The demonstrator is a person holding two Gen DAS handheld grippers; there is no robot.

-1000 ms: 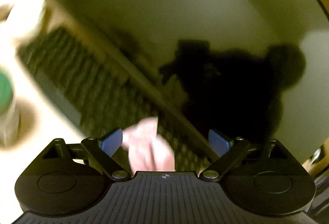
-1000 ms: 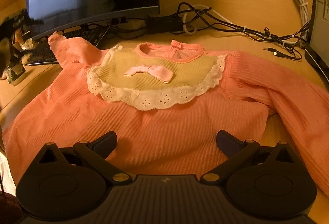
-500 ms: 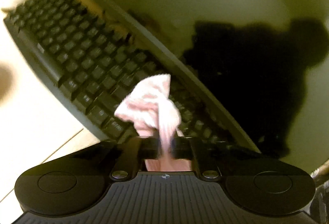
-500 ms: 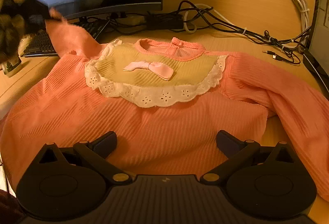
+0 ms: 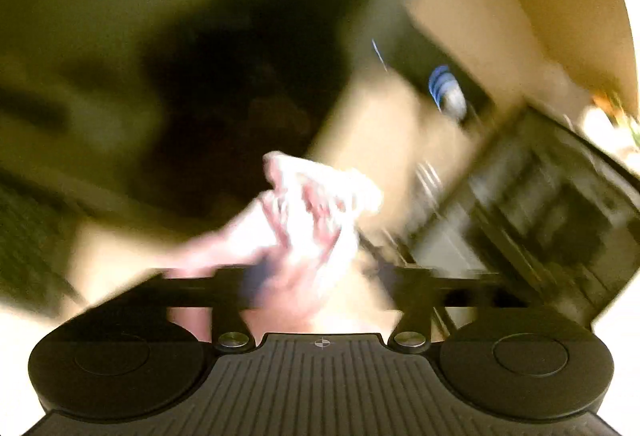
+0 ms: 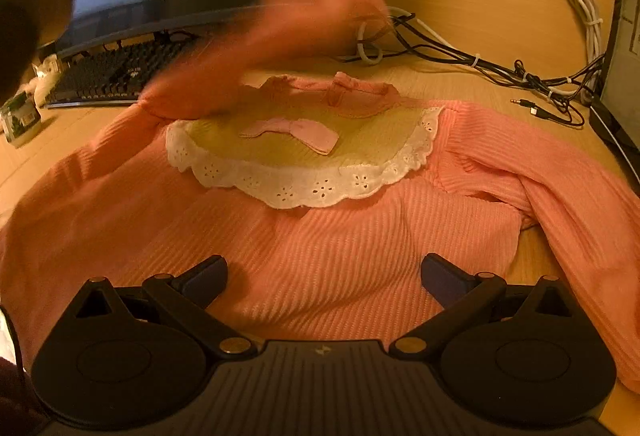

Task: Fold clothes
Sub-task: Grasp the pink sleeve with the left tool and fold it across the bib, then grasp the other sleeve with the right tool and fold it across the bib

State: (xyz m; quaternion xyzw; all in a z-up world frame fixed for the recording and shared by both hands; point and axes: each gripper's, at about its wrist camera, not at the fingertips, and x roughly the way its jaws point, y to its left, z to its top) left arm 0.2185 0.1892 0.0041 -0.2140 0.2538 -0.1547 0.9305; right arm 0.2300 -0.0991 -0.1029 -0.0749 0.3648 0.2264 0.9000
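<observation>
Gripping the lifted sleeve (image 6: 280,24) of the pink sweater (image 6: 320,248), left gripper (image 5: 316,276) clenched; right gripper (image 6: 324,276) spread wide above the hem.

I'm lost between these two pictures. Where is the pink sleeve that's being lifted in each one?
Left wrist view: the sleeve is a blurred pale-pink bunch at centre, just above the left gripper.
Right wrist view: the sleeve is a blurred streak at upper centre, raised over the sweater's collar, above the open right gripper.
Shared landmark: the sleeve itself; the left view is too blurred to match anything else with certainty.
</observation>
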